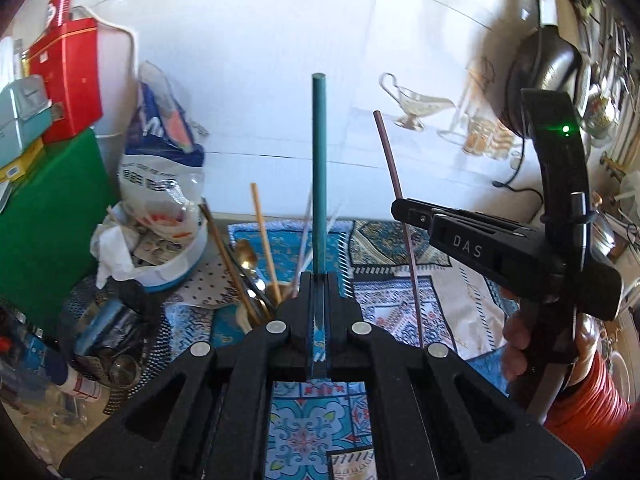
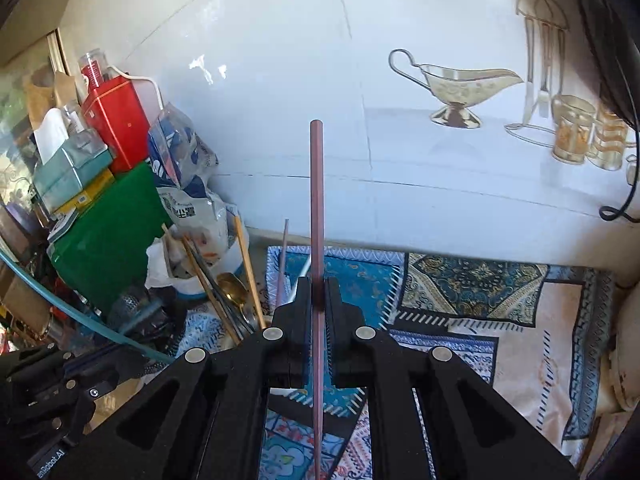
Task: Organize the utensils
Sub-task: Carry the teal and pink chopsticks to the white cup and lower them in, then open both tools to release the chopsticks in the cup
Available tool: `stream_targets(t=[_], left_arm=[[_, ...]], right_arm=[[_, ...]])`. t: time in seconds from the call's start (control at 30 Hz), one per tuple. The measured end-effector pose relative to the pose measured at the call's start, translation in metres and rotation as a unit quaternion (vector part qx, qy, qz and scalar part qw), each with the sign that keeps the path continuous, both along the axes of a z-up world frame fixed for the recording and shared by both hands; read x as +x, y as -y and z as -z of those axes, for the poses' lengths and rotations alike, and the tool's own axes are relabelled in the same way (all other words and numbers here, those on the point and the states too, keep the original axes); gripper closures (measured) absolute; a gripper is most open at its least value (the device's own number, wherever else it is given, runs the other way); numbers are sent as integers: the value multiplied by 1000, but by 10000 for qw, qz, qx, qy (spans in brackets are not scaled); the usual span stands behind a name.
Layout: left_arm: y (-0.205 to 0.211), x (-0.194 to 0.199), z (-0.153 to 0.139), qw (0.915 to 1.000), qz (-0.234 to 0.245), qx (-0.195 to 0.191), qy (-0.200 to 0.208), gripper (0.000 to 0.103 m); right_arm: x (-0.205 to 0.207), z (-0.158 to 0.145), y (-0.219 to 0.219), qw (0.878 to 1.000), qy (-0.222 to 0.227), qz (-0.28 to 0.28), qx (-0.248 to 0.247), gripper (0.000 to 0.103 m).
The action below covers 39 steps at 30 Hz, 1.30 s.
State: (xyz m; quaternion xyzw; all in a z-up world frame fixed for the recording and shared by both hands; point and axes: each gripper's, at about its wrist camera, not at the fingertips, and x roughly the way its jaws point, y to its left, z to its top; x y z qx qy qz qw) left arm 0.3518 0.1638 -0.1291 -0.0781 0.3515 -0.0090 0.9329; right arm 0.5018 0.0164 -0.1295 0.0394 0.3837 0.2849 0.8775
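Both grippers clamped on sticks.
Left gripper (image 1: 319, 280) pinching long teal round chopstick (image 1: 319, 168) frame-centre, upright between jaws; right gripper (image 2: 319, 286) likewise on thin mauve chopstick (image 2: 316, 200).

I am seeing the purple stick (image 2: 317, 280) running off the bottom edge, and the cup holding the spoons (image 1: 256, 280) hiding behind my gripper.

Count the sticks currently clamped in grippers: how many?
2. A teal stick stands clamped in the left gripper; a maroon stick in the right gripper. More utensils sit loose in the holder behind.
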Motion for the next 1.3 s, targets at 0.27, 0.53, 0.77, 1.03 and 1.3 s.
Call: stream_targets(t=[0.27,0.53,0.77,1.03,1.3], left_arm=[[-35,13,4,9996,-276,-69,-26,101],[-51,37,33,9988,-316,-111,-371,101],[-60,53,60,9974,-281,-193,-634,101],[-59,62,71,9969,-116,-186,-761,101],[-53,64,75,9956,79,-189,-919,101]], right_arm=[[24,11,-43,9997,1,35,233,97],[41,32,-67,9987,9,271,429,97],[39,51,-71,9978,192,407,480,97],[31,69,-72,9982,176,420,384,97],[13,69,-65,9994,10,330,77,97]])
